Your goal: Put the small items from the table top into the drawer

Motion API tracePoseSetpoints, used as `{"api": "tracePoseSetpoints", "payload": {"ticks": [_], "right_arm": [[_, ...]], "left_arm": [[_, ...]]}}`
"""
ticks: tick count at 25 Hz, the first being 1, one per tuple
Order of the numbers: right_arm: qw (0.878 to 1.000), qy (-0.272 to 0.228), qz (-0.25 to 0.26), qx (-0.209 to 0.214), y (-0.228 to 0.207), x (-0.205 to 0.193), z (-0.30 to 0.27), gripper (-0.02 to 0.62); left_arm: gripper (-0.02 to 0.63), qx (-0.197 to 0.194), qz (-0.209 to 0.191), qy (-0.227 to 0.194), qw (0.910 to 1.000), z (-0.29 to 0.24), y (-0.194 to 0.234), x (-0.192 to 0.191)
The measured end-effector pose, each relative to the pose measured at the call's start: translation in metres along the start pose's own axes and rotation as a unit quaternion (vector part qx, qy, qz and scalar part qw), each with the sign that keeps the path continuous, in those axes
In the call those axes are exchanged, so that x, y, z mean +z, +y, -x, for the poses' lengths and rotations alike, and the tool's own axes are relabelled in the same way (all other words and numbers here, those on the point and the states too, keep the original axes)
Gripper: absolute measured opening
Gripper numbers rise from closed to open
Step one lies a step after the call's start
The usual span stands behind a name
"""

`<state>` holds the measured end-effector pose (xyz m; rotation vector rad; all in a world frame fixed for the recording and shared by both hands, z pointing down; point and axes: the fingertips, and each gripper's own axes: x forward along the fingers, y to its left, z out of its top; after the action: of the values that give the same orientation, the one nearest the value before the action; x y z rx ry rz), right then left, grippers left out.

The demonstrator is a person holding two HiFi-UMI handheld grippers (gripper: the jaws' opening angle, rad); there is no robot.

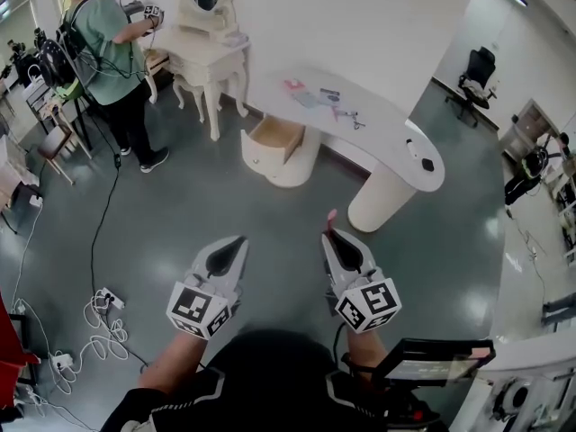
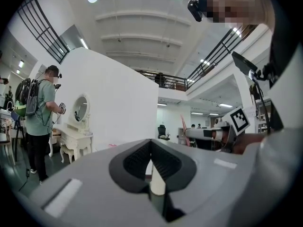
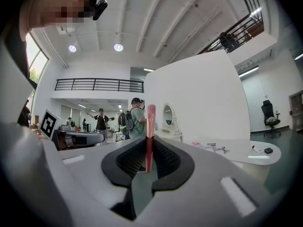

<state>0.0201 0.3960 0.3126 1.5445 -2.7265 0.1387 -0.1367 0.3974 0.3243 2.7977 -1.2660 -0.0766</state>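
Observation:
In the head view both grippers are held level over the grey floor, some way short of the white curved table. Several small items lie on its top, and its drawer stands open at the left end. My right gripper is shut on a thin pink stick; in the right gripper view the stick stands upright between the jaws of that gripper. My left gripper is shut with nothing in it, its jaws meeting at the tip.
A person stands at a white vanity dresser at the back left. Cables and a power strip lie on the floor at the left. A black office chair stands at the far right, and a desk edge at the near right.

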Motion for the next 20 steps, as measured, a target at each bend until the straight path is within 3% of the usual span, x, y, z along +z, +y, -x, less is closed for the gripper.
{"api": "tracePoseSetpoints", "payload": {"ticks": [10, 20], "right_arm": [[1.000, 0.013, 0.002, -0.004, 0.018, -0.003, -0.031, 0.046], [1.000, 0.009, 0.000, 0.028, -0.026, 0.001, -0.077, 0.046]], "left_arm": [[0.000, -0.018, 0.012, -0.001, 0.9998, 0.006, 0.033, -0.001], [-0.002, 0.006, 0.004, 0.006, 1.0000, -0.047, 0.055, -0.002]]}}
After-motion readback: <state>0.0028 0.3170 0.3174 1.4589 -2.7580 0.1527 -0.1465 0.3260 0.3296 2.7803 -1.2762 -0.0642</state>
